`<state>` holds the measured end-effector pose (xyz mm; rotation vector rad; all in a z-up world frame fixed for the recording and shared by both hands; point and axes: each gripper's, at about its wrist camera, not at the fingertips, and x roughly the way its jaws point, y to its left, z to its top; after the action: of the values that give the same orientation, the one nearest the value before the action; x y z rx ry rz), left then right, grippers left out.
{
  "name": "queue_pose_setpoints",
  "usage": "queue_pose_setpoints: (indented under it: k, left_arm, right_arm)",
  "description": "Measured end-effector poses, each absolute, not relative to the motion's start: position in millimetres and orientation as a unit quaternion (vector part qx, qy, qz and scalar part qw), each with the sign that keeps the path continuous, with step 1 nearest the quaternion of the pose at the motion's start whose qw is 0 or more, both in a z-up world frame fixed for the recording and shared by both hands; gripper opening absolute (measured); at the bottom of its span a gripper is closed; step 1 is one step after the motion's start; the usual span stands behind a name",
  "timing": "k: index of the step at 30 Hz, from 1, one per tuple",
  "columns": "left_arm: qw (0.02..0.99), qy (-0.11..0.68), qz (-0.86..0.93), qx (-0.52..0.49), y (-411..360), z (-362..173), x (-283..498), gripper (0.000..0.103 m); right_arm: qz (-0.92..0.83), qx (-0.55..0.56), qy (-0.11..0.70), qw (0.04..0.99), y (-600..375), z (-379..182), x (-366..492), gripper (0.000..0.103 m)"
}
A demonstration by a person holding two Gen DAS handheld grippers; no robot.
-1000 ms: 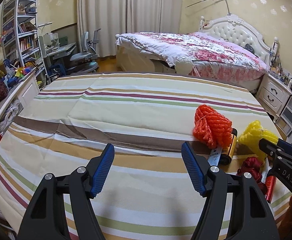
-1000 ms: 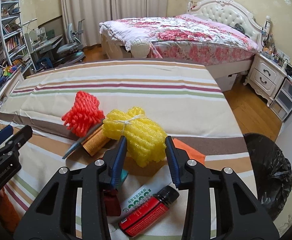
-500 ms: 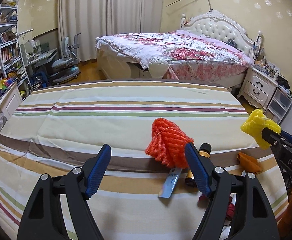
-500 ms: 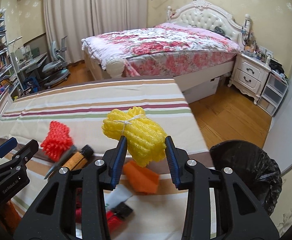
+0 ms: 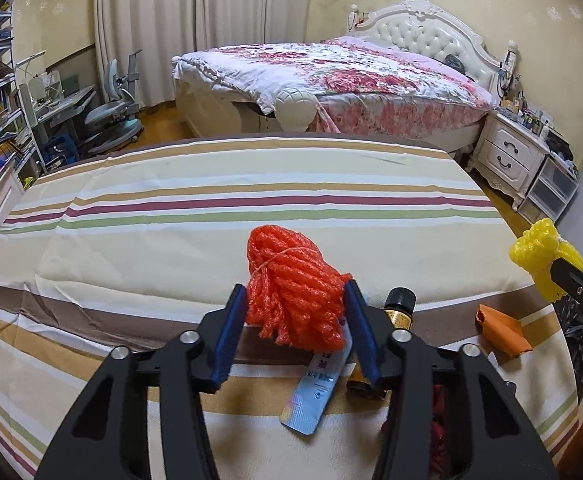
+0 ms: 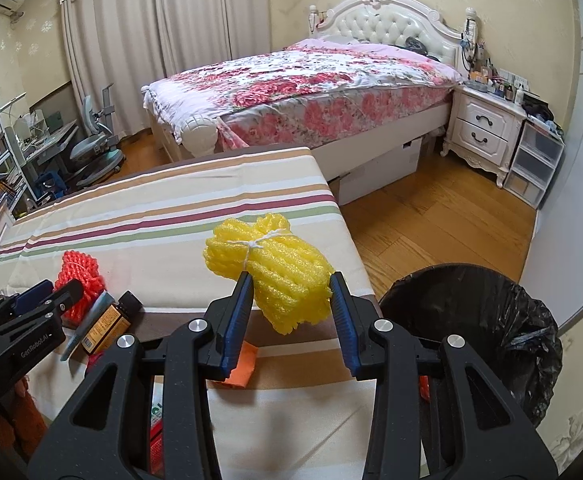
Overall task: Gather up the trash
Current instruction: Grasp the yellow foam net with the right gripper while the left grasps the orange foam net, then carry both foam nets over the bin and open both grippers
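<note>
two tied bundles of foam netting are getting handled here. the right claw [image 6: 291, 304] is squeezing the yellow foam net bundle [image 6: 269, 264] in the air, near the black-lined trash bin [image 6: 471, 320]. the left claw [image 5: 296, 320] has just been closing round the orange foam net bundle [image 5: 291, 292] on the striped surface [image 5: 171, 220], pads touching it. both are looking feather-light and squishy, so pinching the fat middle seems best.

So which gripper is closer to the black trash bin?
Right. The right gripper, holding the yellow foam net, sits near the bed's edge just left of the bin. The left gripper is farther left, closing around the orange net.
</note>
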<state>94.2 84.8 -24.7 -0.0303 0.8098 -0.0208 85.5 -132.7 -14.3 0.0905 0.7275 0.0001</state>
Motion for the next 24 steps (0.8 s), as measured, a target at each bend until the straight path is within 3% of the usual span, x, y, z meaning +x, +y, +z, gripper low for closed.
queue_pose_setpoints:
  k: [4,14,24]
  left_arm:
    - [0.924,0.382,-0.010,-0.004,83,-21,87,0.026]
    - [0.943,0.331,-0.025,-0.008,75,19,59,0.025]
    - [0.945,0.305,-0.114,0.010,6,35,30,0.025]
  right_arm:
    - [0.000,0.047,0.355,0.934,-134,-14,81,0.038]
    - [-0.026,0.051,0.338,0.940,-155,-4,55,0.038]
    - [-0.099,0.054,0.341,0.933,-206,-10,20,0.038]
